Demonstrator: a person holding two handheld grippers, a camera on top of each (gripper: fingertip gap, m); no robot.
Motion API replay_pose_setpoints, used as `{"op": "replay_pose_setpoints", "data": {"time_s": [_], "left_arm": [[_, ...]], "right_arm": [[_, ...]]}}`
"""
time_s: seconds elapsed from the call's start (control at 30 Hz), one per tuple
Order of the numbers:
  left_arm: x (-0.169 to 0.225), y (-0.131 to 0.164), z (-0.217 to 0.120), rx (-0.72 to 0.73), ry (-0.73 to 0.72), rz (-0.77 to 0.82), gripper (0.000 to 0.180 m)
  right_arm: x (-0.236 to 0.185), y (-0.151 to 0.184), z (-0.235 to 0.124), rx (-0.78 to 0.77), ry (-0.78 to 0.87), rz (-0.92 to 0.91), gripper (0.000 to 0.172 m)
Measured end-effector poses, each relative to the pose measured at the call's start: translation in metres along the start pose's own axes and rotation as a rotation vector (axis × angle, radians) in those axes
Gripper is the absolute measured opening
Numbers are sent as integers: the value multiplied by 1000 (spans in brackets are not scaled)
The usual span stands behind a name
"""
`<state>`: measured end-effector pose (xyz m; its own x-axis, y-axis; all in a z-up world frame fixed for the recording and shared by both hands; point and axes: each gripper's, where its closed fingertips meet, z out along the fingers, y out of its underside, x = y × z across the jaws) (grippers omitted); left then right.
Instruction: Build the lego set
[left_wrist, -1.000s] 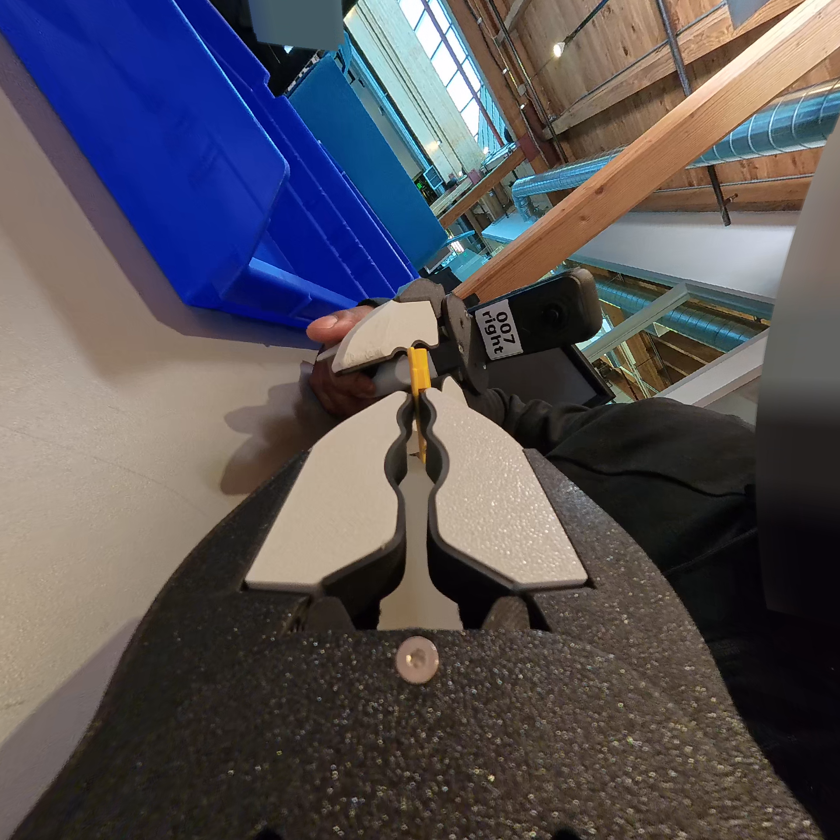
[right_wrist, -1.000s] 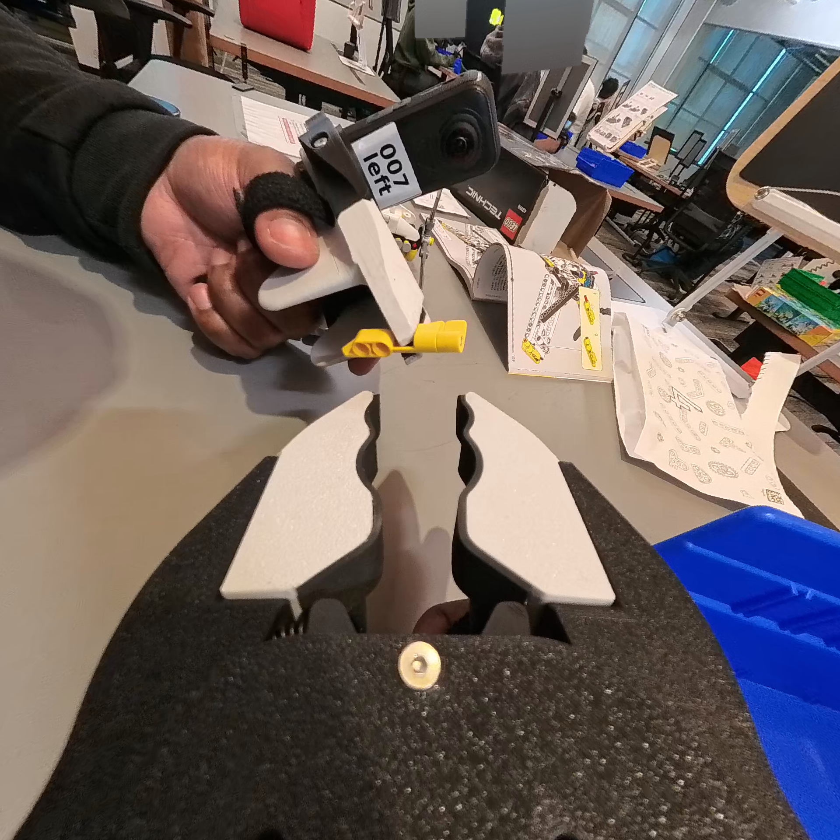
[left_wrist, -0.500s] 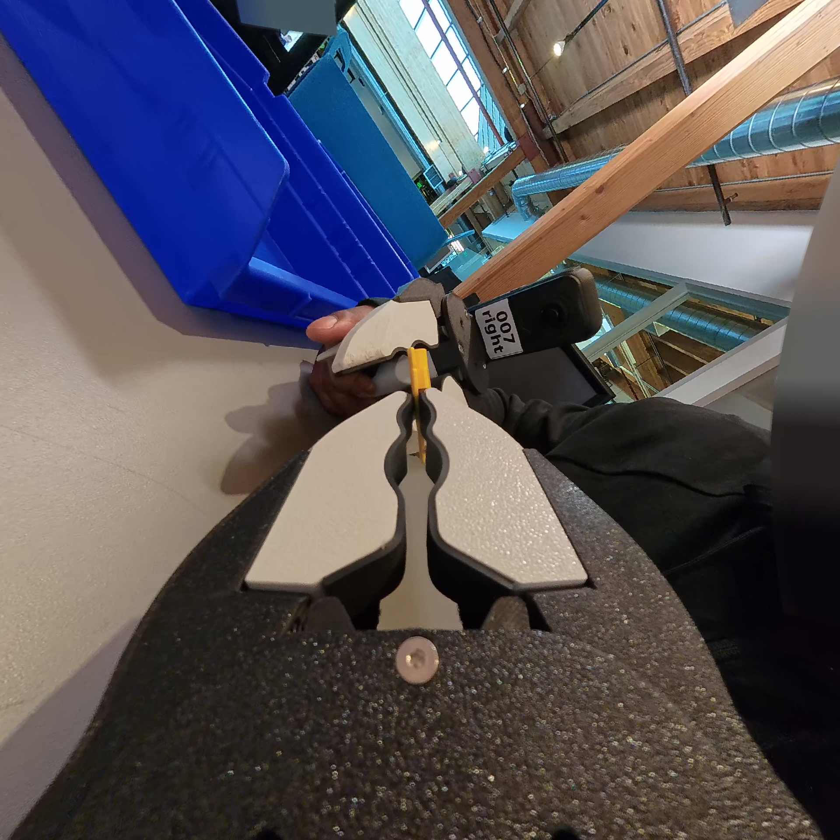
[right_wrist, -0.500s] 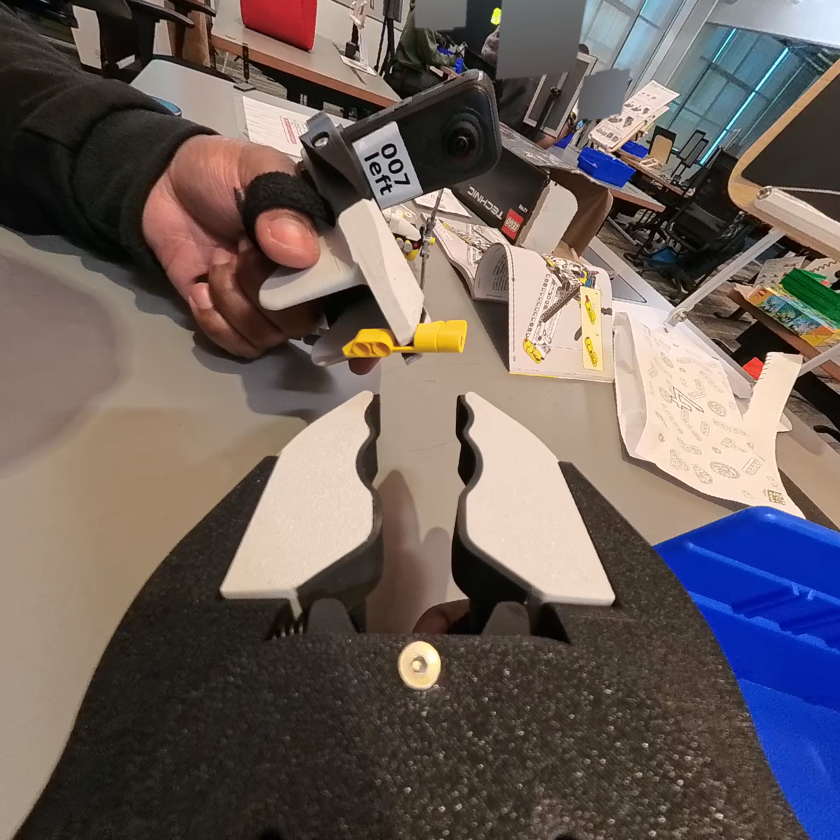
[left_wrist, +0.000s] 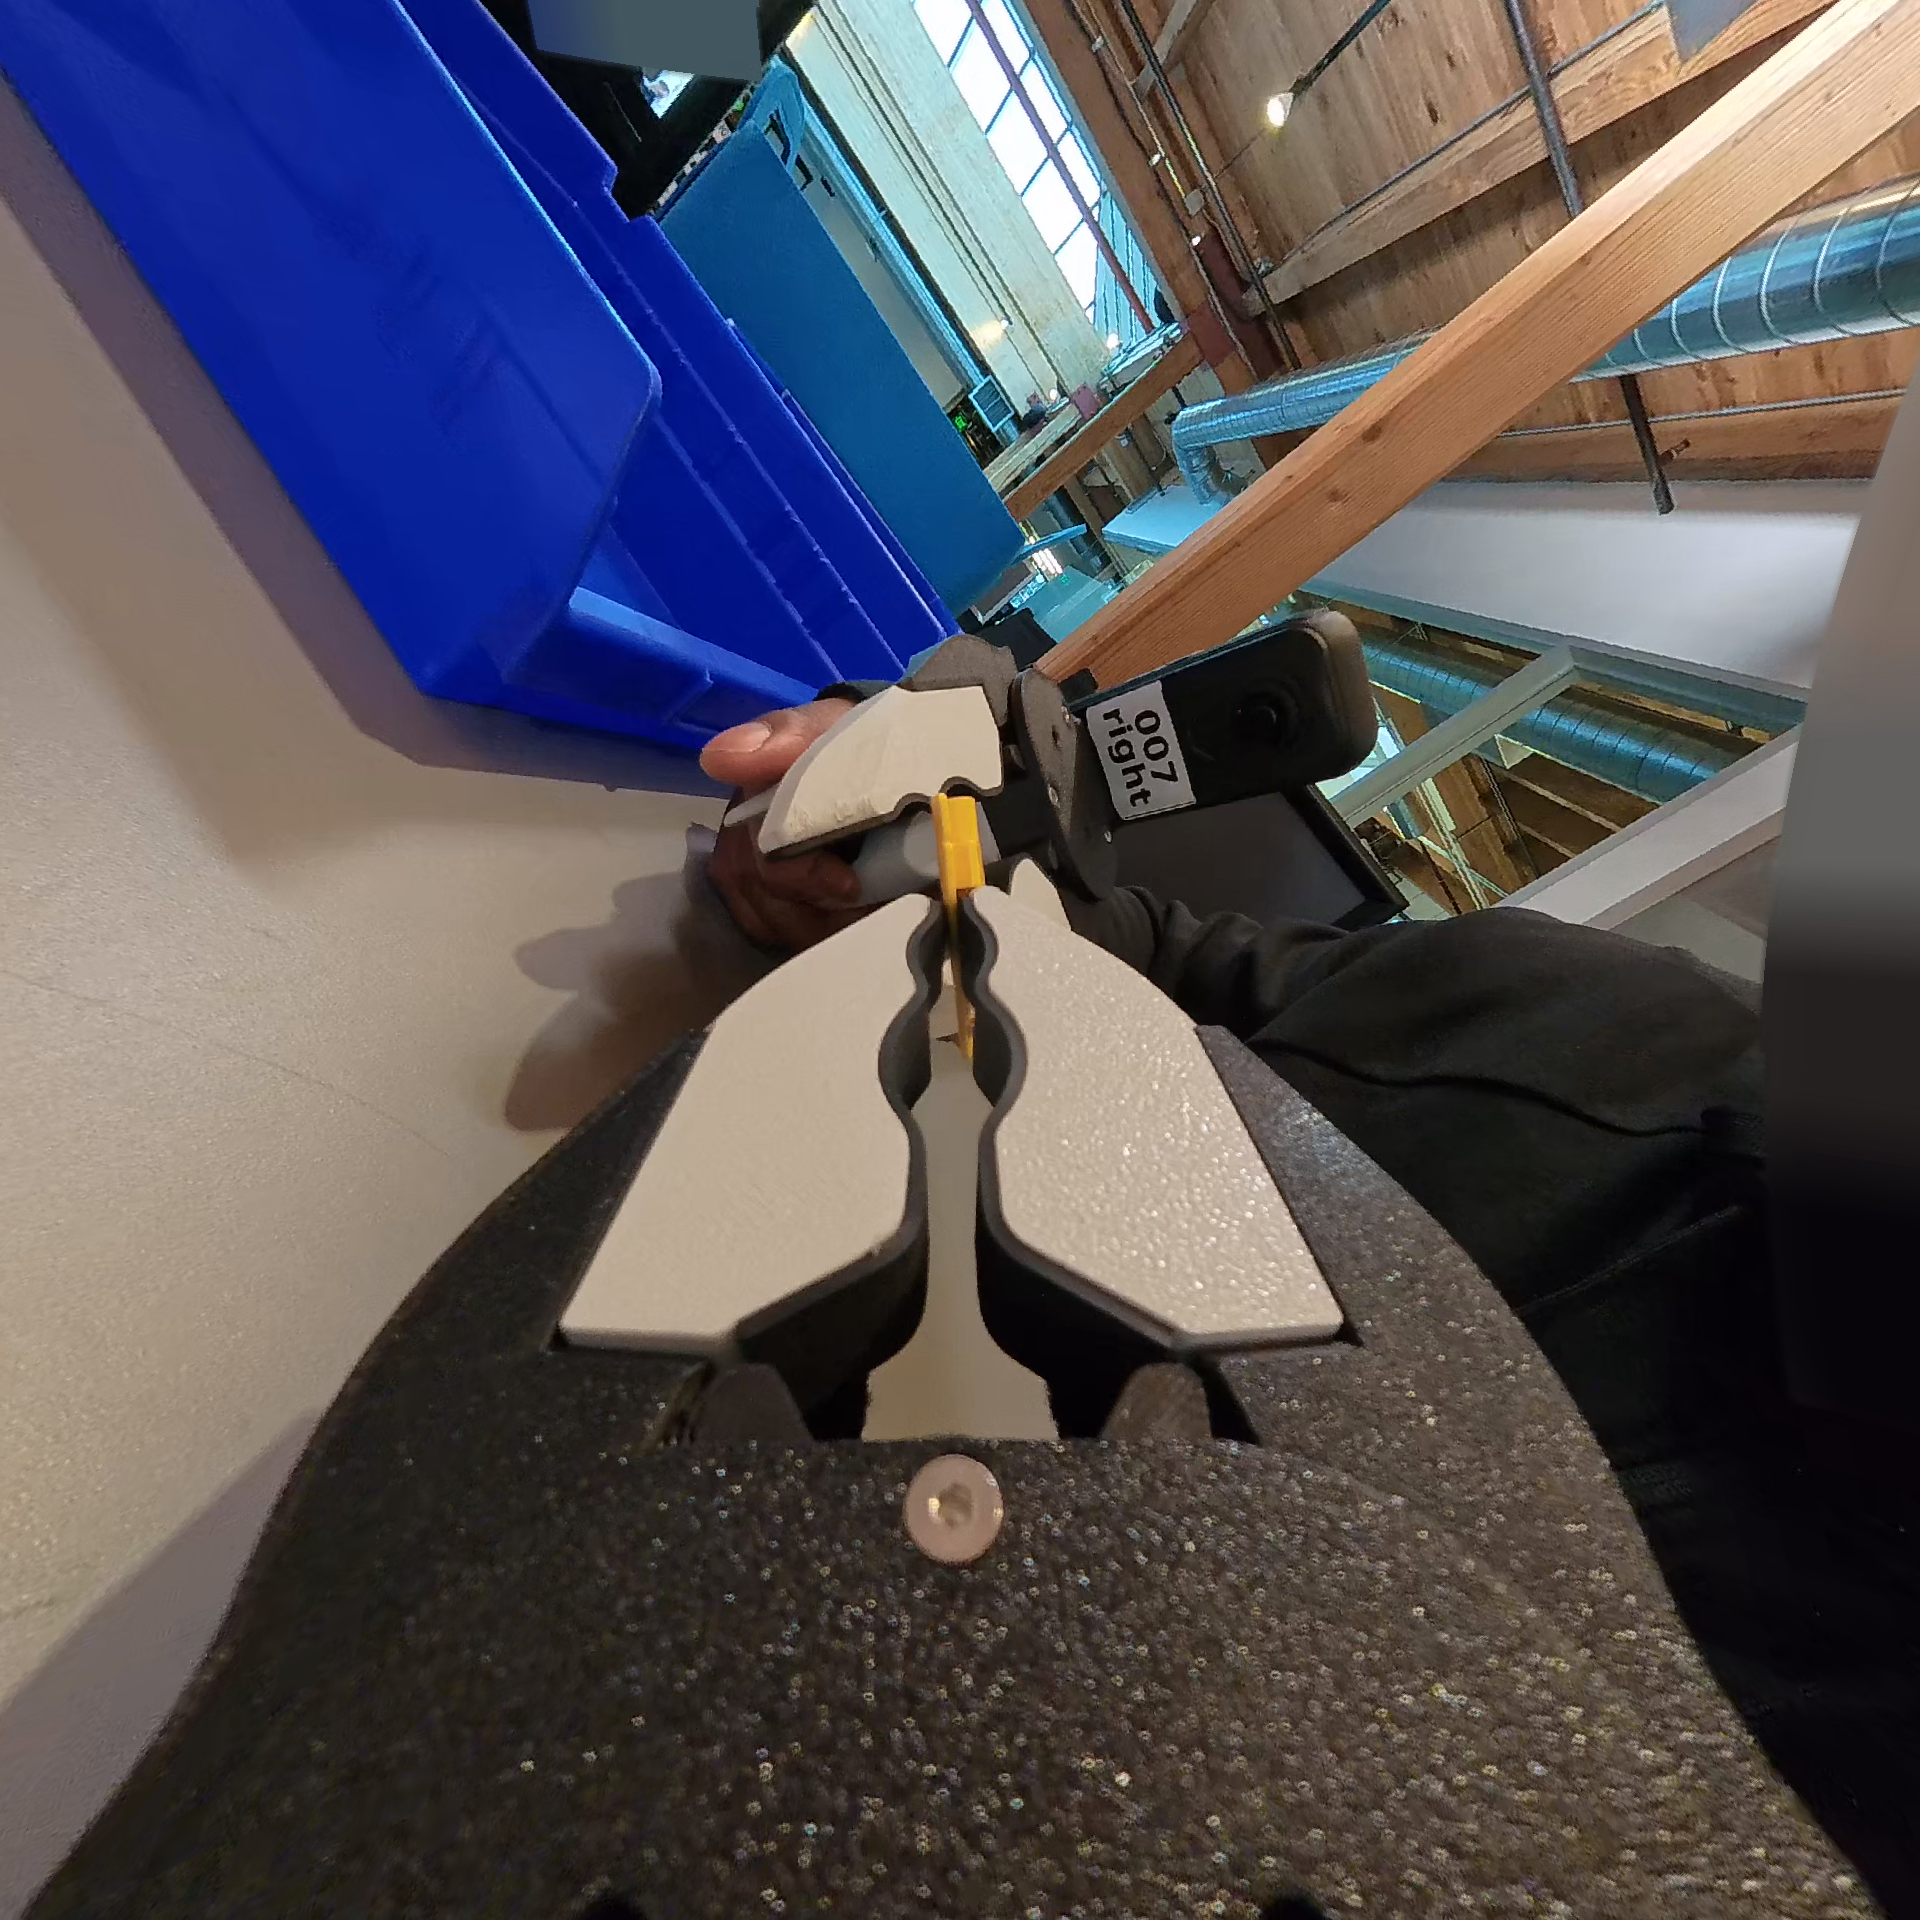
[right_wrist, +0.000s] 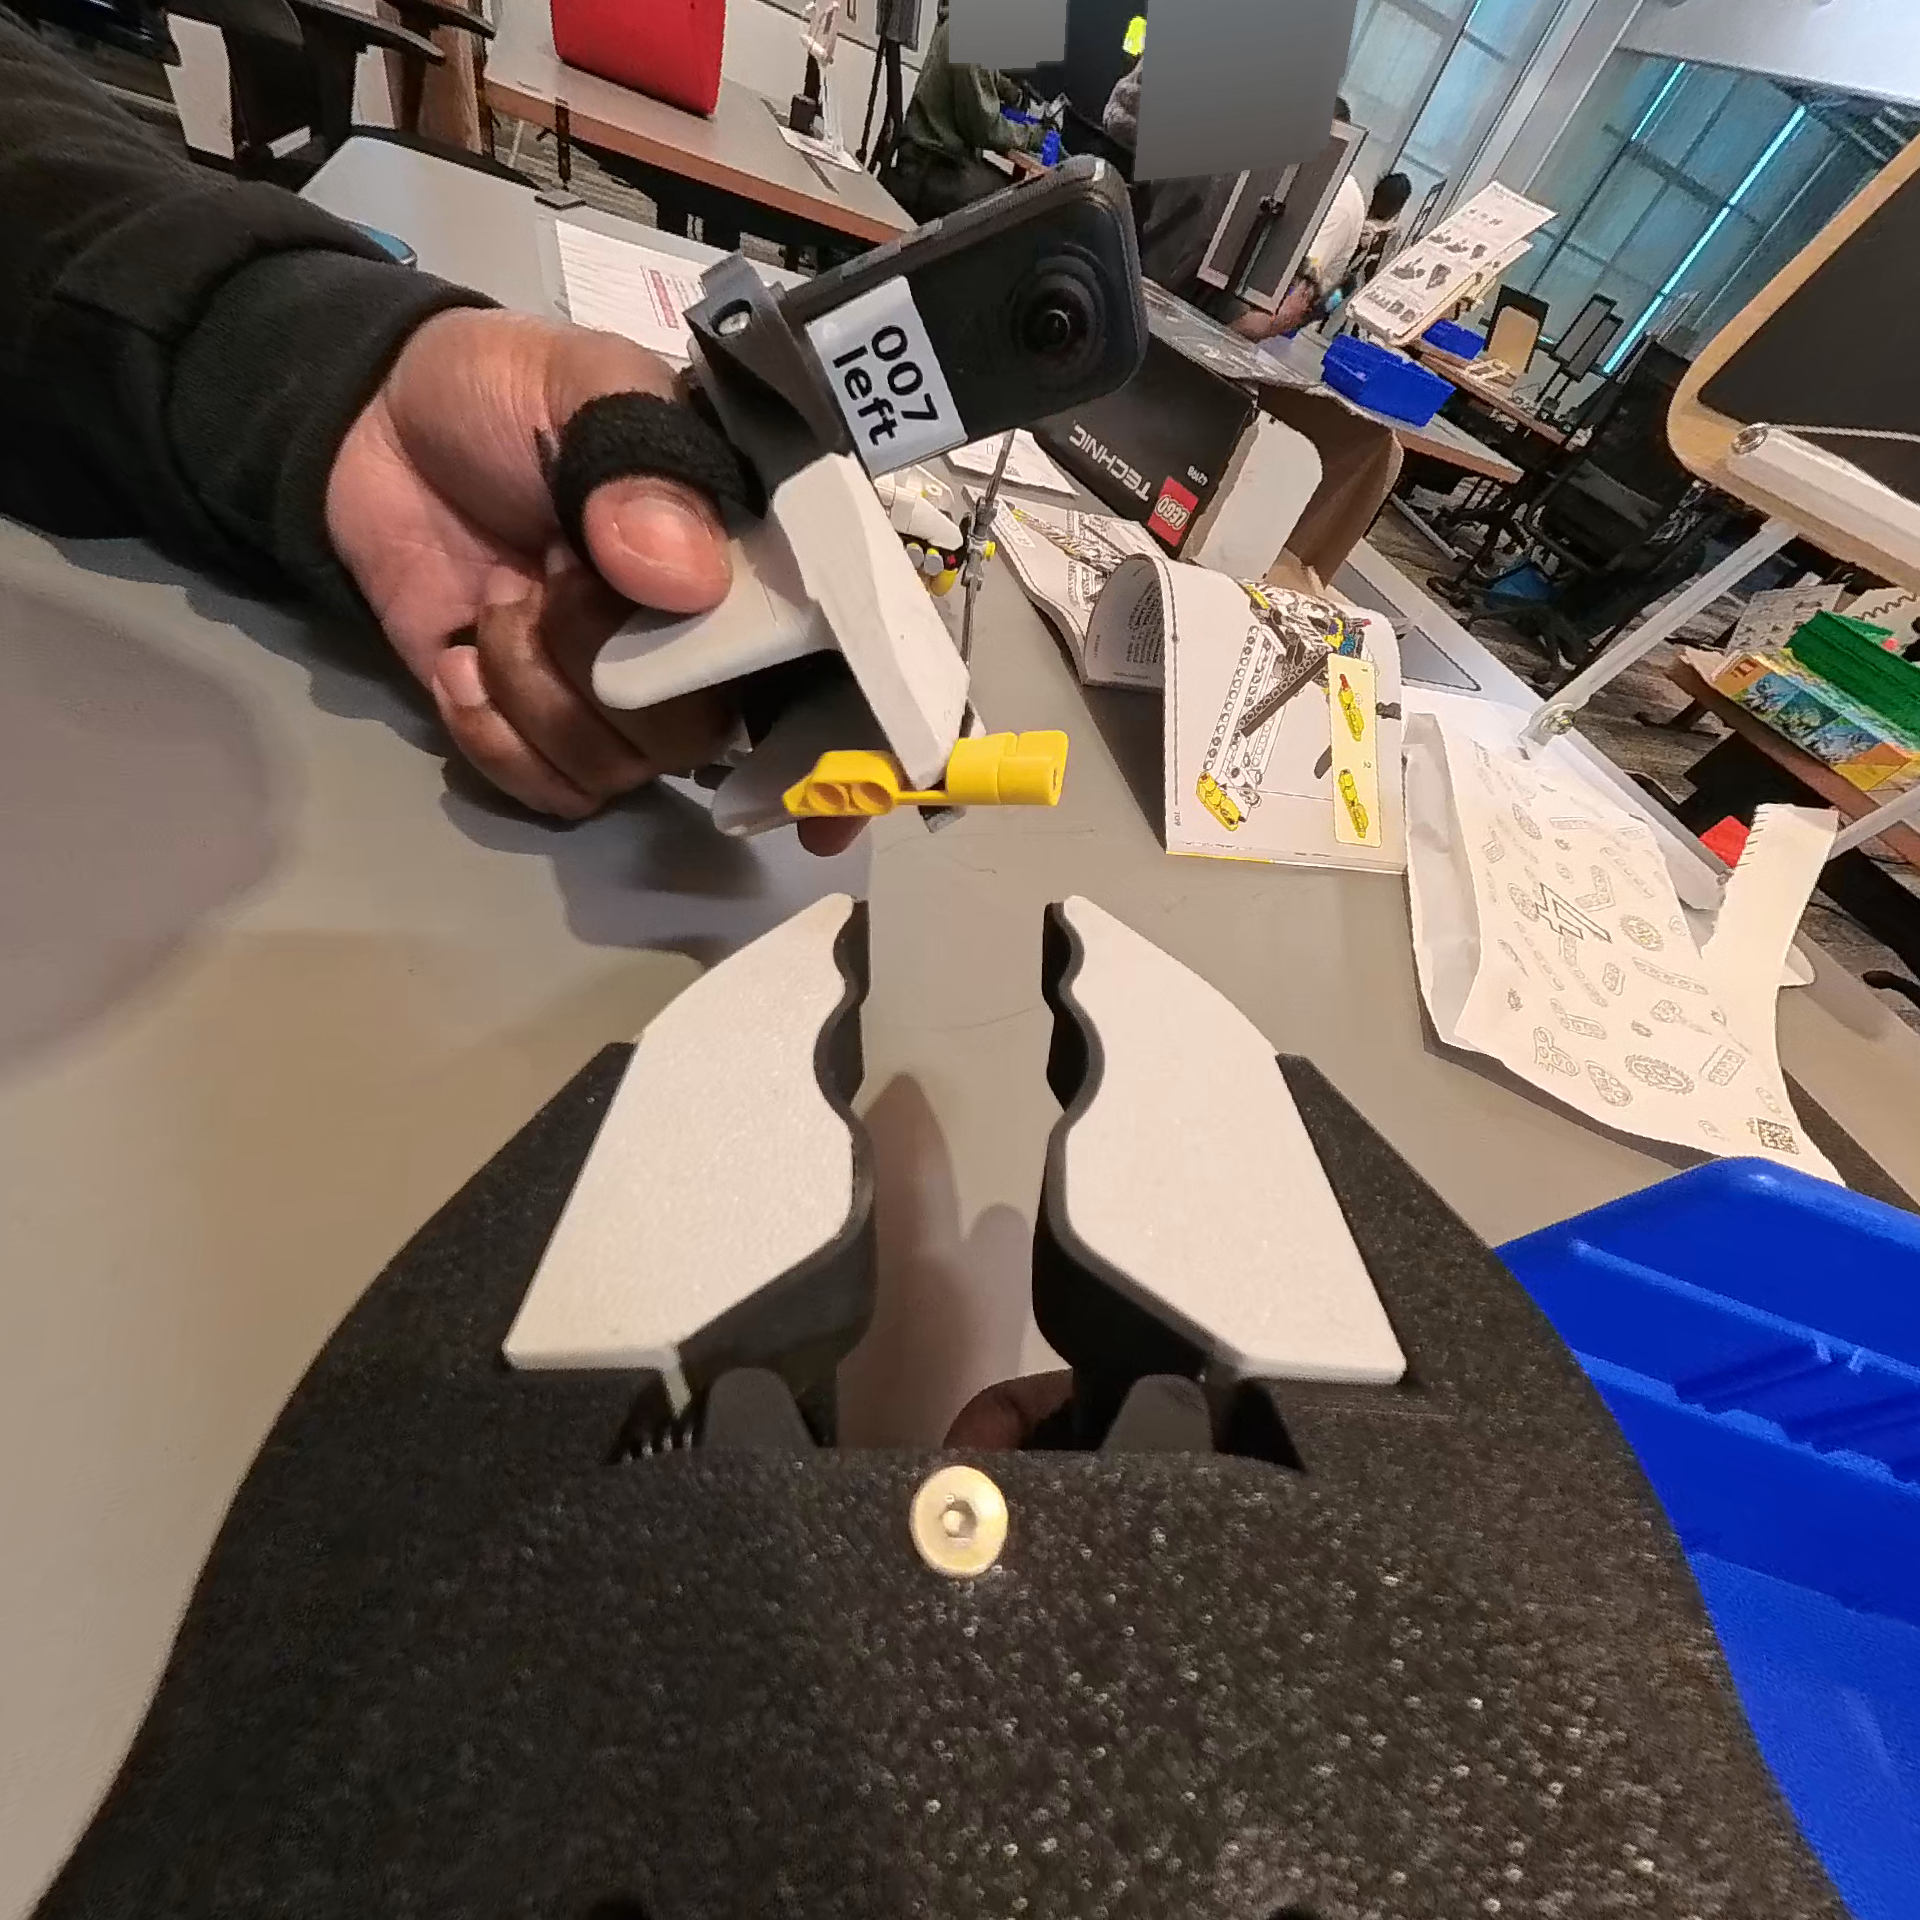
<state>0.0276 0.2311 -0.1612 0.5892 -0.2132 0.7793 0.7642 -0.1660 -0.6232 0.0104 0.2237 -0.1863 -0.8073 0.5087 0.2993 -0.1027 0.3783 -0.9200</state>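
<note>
Left claw (left_wrist: 951, 914), carried in a person's left hand (right_wrist: 488, 582) with a black sleeve: clenched on a small yellow toy-brick part (right_wrist: 935, 784). The part is pinched at its thin middle between the two grey fingertips (right_wrist: 904, 717); a two-holed end sticks out on one side and a blocky end on the other. It is held in the air above the grey desk (right_wrist: 260, 1039), not touching it.

Right claw (right_wrist: 951, 925): released, its two grey fingers (right_wrist: 1164, 1122) standing apart with only bare desk showing between them. It points at the left claw and sits near it, just short of the yellow part, with no contact. In the left wrist view the right claw (left_wrist: 894, 790) appears beyond the yellow part, gripped by the person's right hand (left_wrist: 769, 810).

Surroundings on the desk: a blue plastic bin (right_wrist: 1766, 1403) just to the right of the right claw; an open instruction booklet (right_wrist: 1247, 707) beyond the yellow part; a white printed paper bag (right_wrist: 1579, 935) lying flat to the right of the booklet; a black toy box (right_wrist: 1153, 457) behind the booklet. The left wrist view shows the blue bin (left_wrist: 364, 312) standing on the desk well clear of both claws.
</note>
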Motion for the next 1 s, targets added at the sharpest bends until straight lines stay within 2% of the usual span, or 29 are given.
{"op": "replay_pose_setpoints", "data": {"time_s": [0.2, 0.37, 0.53, 0.7, 0.8, 0.9, 1.0], "left_arm": [[-3, -1, -2, -9, -28, -2, 2], [-15, 14, -7, -149, -162, 14, 2], [-17, 28, -7, -269, -245, 109, 2], [-22, 49, -9, -446, -304, 246, 2], [-24, 62, -12, -563, -328, 354, 2], [-29, 70, -16, -647, -369, 440, 2], [-33, 78, -19, -710, -385, 471, 2]], "right_arm": [[1, 1, 0, -6, 3, 6, 32], [5, 6, -1, -31, 5, 4, 34], [-3, -6, -7, 28, -73, -3, 42], [-23, -9, -10, 37, -179, -38, 33], [-32, 4, -4, -45, -209, -62, 30], [-47, 14, -2, -134, -285, -37, 12], [-55, 23, -2, -220, -335, 14, 9]]}}
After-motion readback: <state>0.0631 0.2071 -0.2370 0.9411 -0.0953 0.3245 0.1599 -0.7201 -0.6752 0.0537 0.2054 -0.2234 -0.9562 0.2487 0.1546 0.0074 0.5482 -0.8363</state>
